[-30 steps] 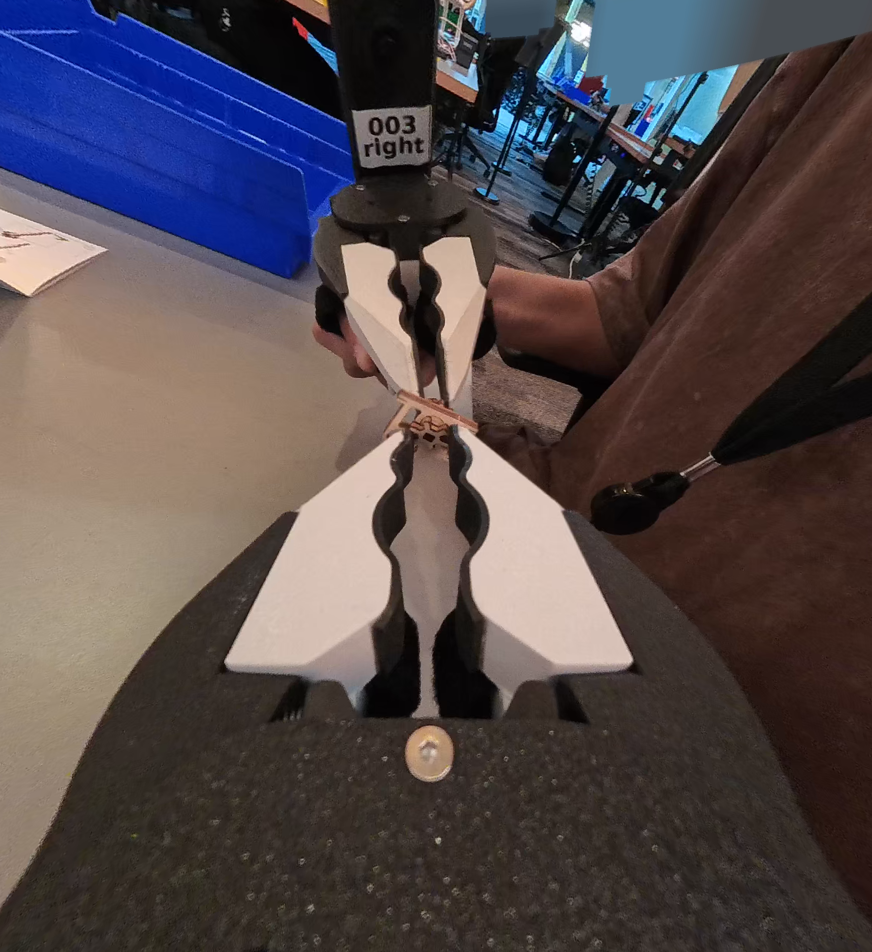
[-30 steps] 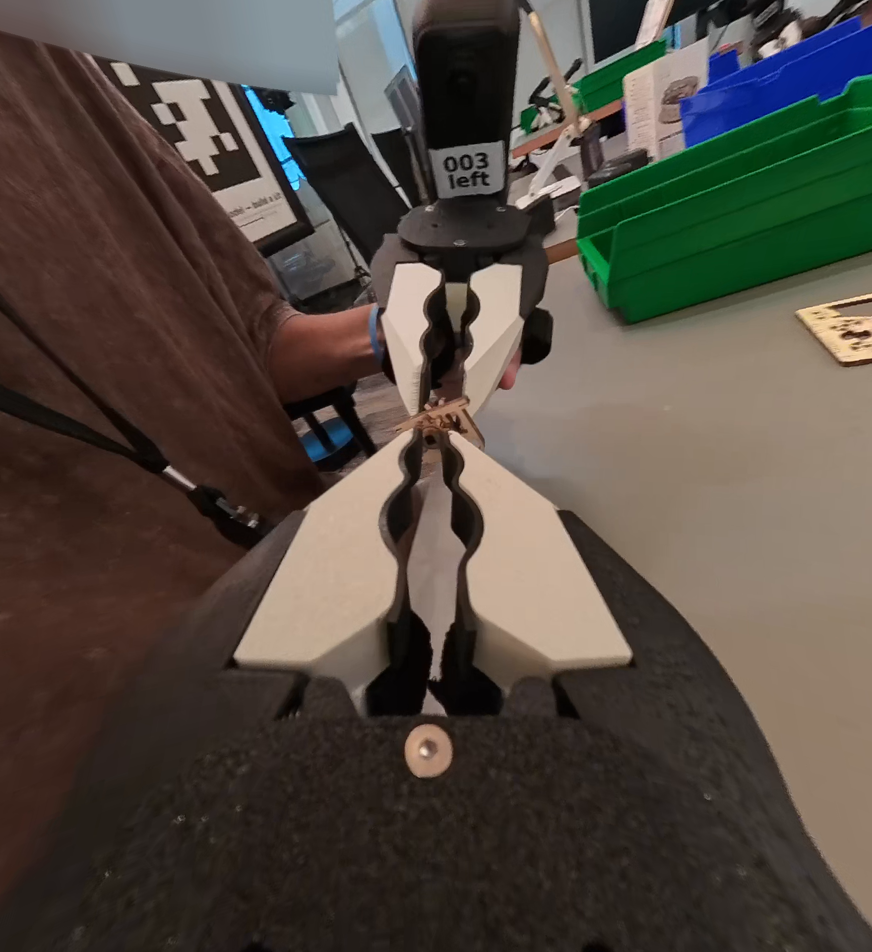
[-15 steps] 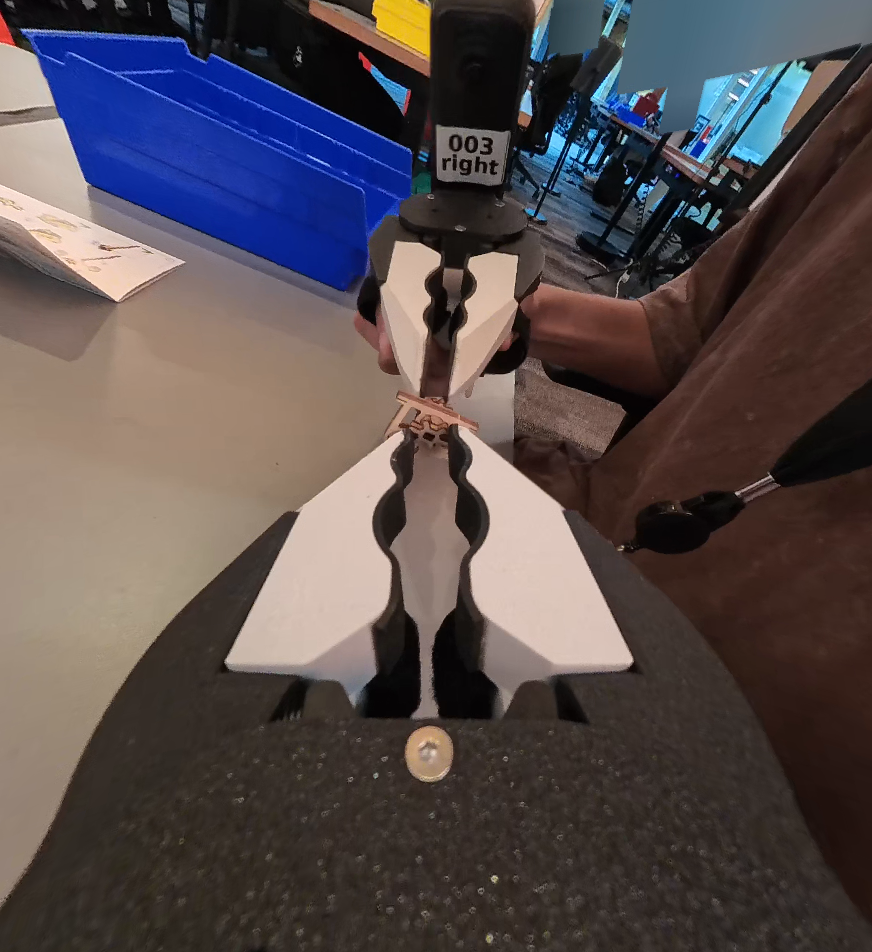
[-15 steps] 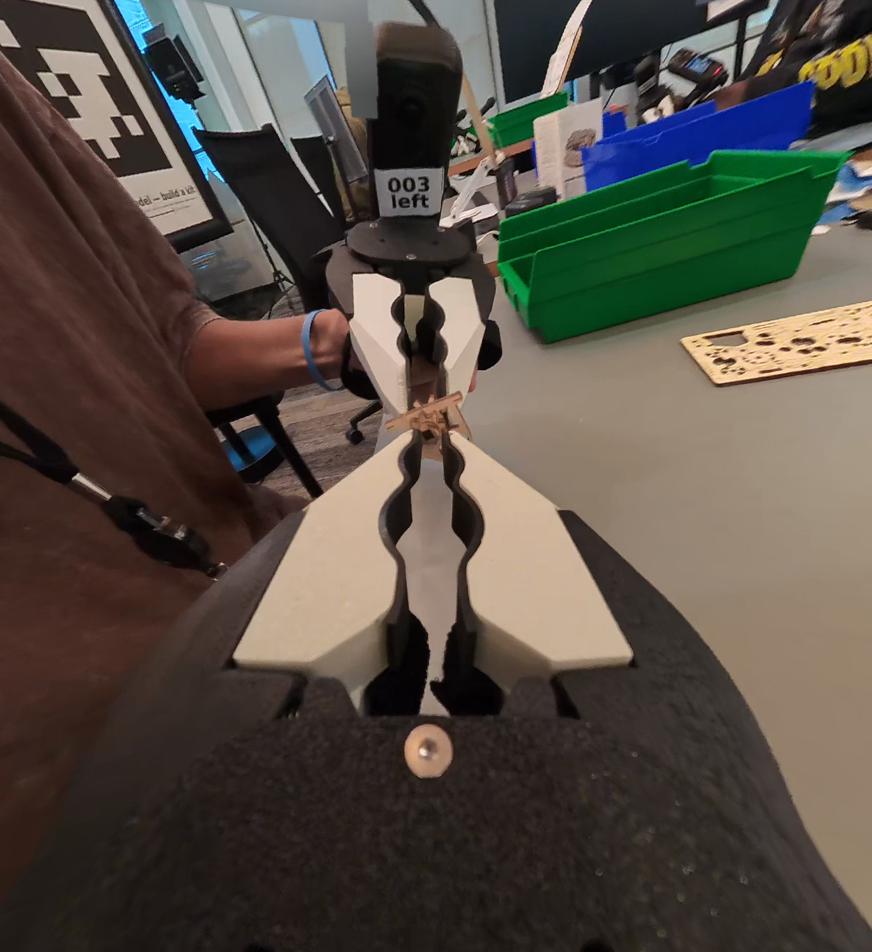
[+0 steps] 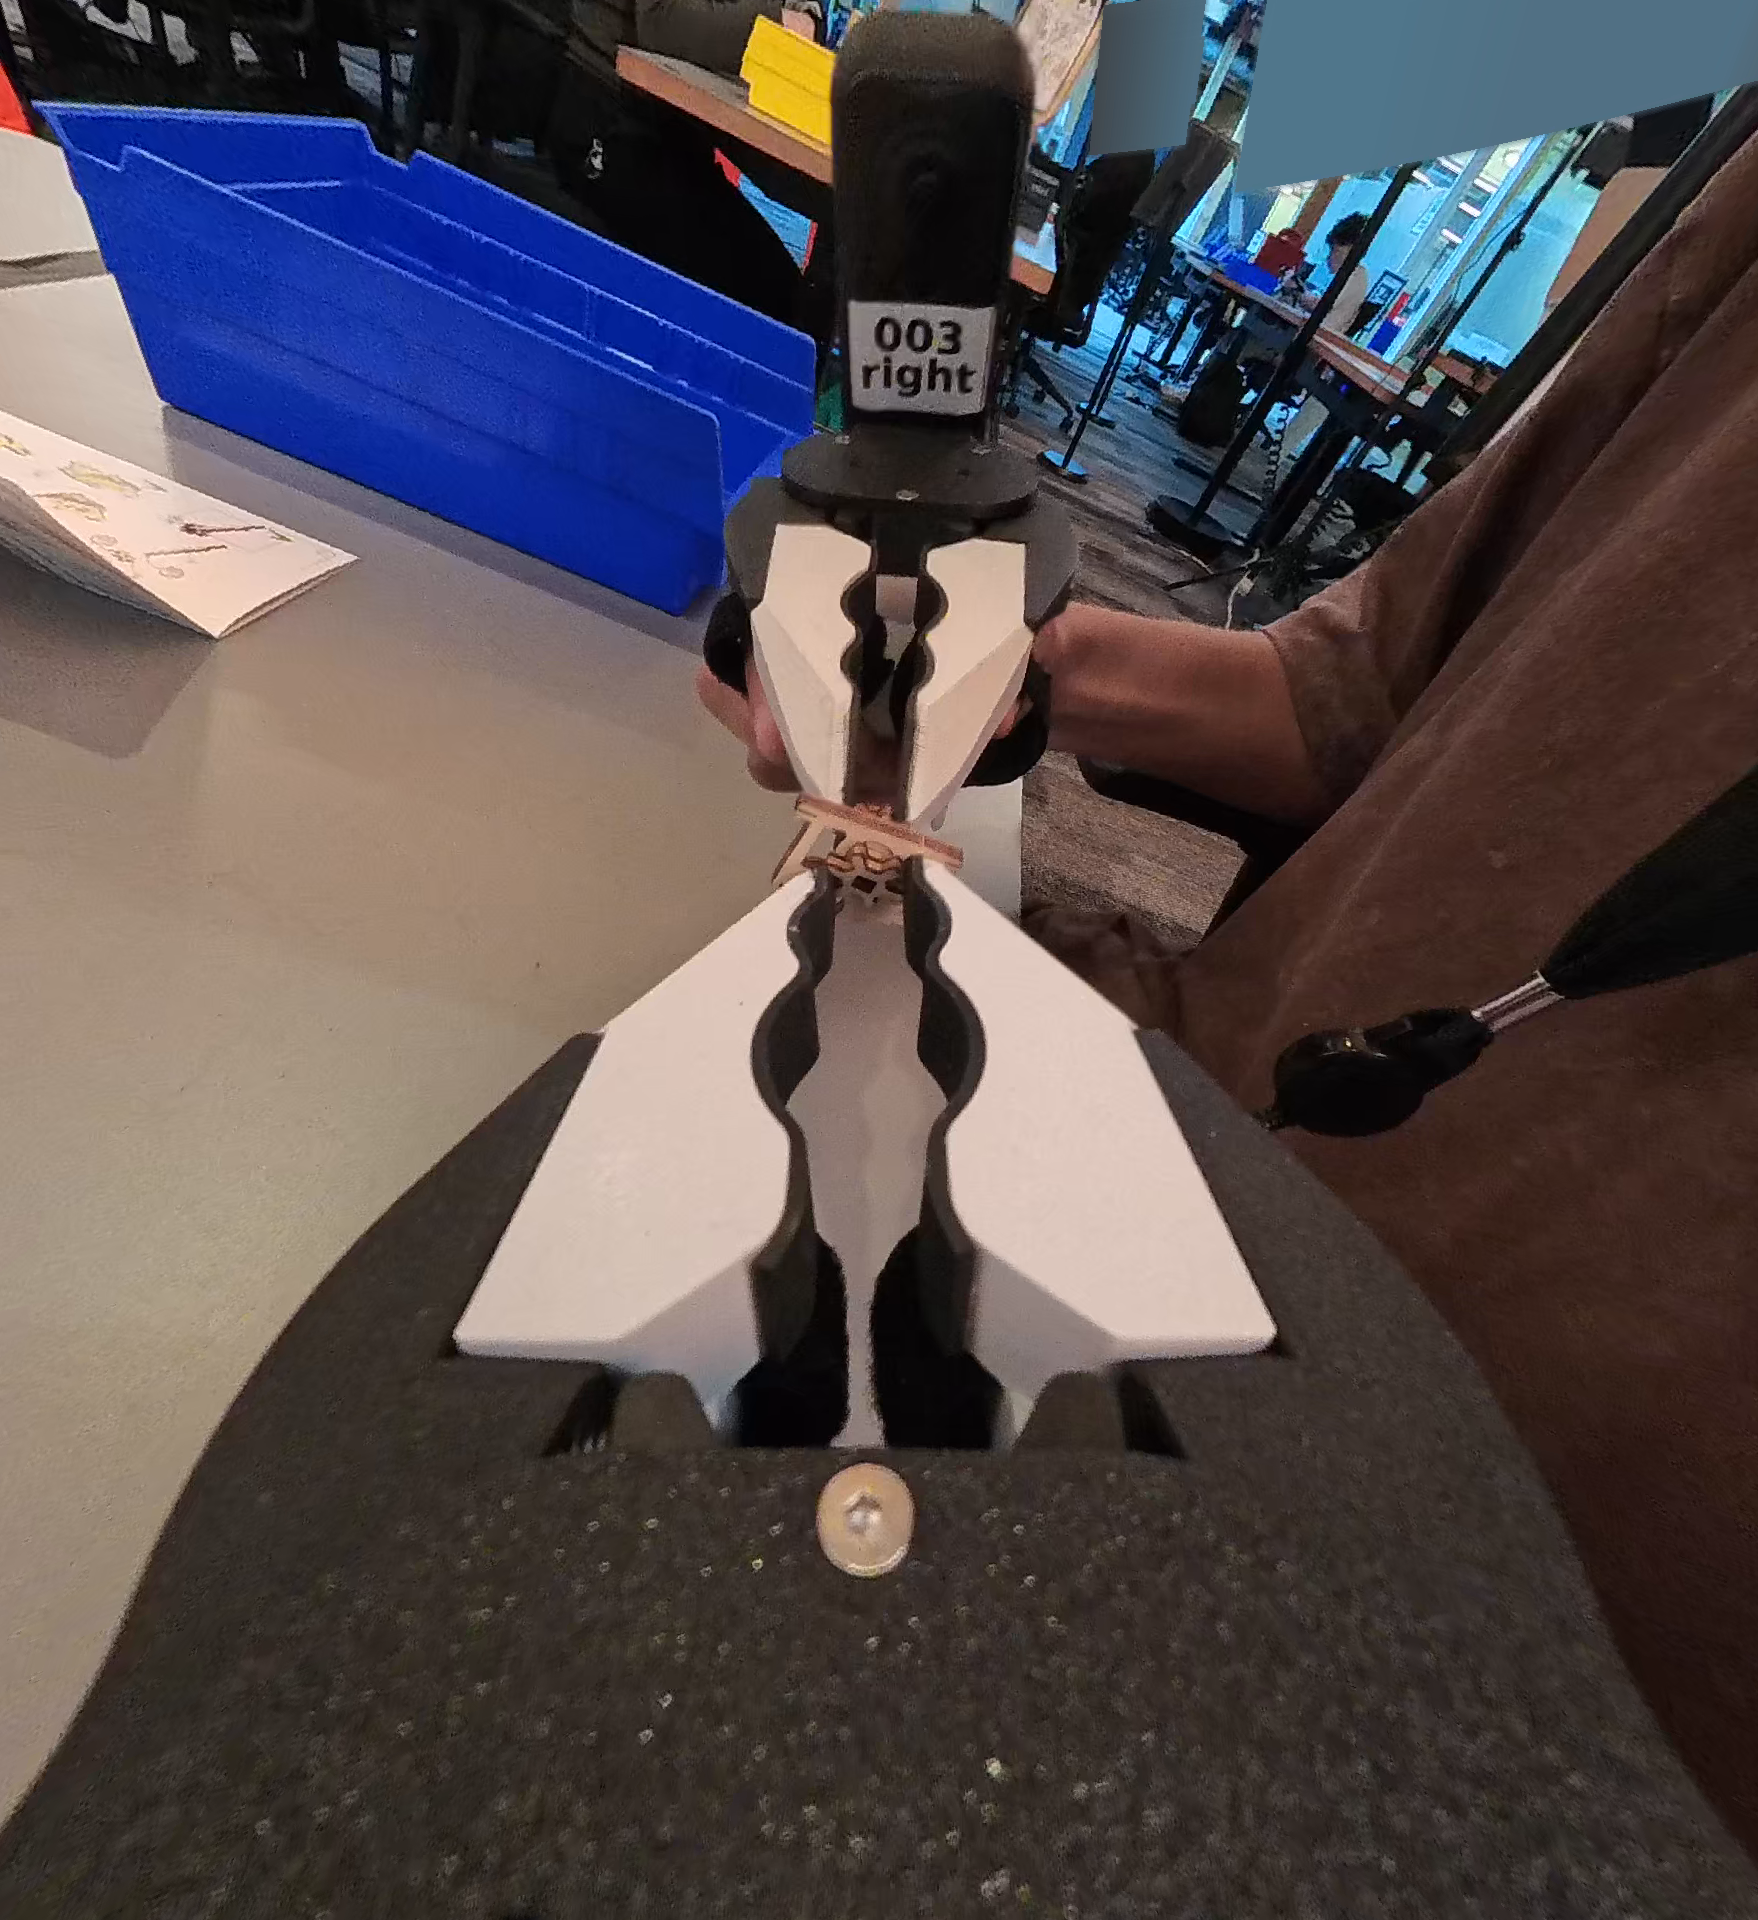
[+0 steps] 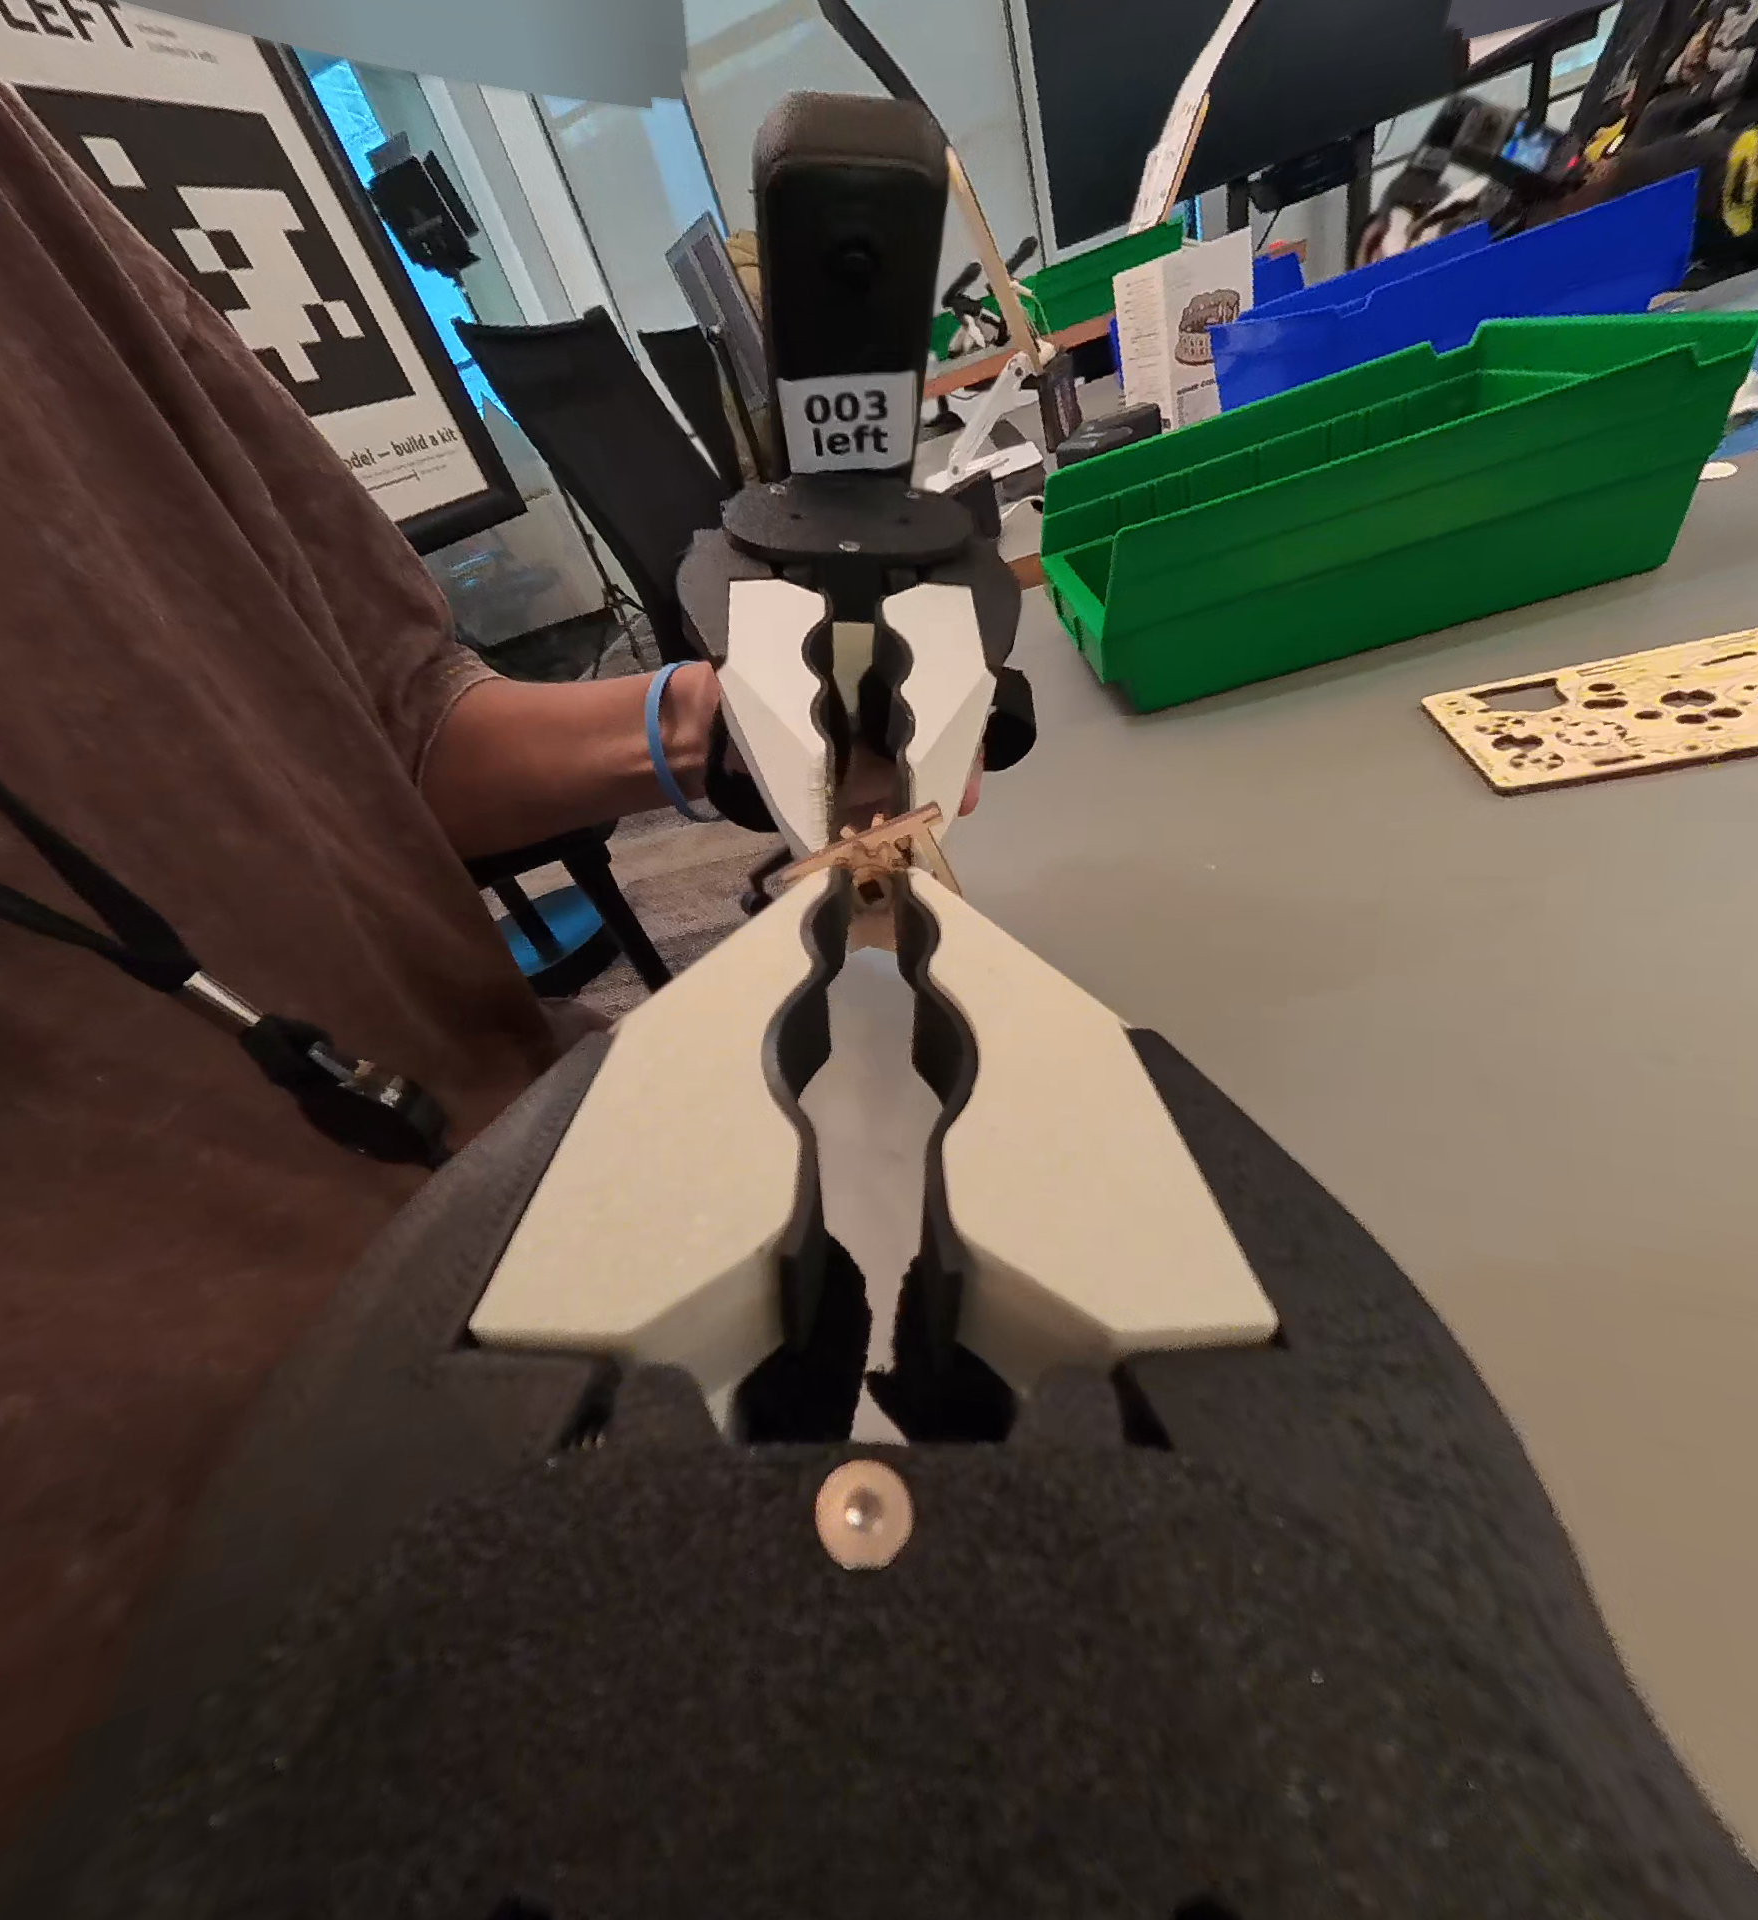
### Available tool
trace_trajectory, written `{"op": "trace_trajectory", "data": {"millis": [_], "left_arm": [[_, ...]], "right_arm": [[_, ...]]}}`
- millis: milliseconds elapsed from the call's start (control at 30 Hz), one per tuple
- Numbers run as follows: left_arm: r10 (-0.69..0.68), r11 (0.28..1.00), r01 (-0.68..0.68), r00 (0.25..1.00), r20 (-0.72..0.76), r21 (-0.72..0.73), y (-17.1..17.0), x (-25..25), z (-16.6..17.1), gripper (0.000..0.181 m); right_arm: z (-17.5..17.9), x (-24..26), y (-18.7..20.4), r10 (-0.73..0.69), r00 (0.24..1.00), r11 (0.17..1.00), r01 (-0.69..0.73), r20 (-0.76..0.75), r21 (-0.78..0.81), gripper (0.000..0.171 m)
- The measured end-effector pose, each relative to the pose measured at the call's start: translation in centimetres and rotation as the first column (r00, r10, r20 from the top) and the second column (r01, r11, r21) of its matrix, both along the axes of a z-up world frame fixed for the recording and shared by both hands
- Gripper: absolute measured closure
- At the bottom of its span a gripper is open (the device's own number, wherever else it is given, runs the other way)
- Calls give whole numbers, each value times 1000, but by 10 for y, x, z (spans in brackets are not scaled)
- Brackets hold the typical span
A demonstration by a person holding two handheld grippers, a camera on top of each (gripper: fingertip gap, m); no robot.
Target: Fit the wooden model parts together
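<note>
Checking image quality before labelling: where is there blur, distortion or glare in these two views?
Left wrist view: wide-angle bending at the edges; wooden model parts sharp, no glare on the grey table. Right wrist view: same distortion; far right background blurred, green bin sharp.

My left gripper [image 5: 870,894] and right gripper [image 6: 870,883] match: speckled black foam bodies, white wedge fingers [image 5: 677,1143] with wavy black pads, a silver screw [image 5: 864,1519] at the base. I wear a brown shirt [image 5: 1581,727], black lanyard [image 6: 75,914] and blue wristband [image 6: 662,738].
</note>
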State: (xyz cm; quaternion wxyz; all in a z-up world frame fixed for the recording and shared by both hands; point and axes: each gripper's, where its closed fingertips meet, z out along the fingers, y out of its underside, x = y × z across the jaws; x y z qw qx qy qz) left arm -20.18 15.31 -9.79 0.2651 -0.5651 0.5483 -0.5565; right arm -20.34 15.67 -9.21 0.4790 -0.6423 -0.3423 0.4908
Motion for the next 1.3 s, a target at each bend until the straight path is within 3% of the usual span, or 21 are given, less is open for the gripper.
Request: {"op": "trace_trajectory", "data": {"millis": [167,500,1300], "left_arm": [[15,999,-14,1000,-22,34,0,1,-5,170],[34,999,-34,998,58,2,5,-1,17,160],[19,1000,-17,996,89,-19,0,-1,21,168]], "right_arm": [[-6,2,1,13,1000,999,-13,10,-33,163],[10,4,1,59,992,995,-67,-112,-68,164],[13,4,0,64,989,995,-74,-136,-70,164]]}}
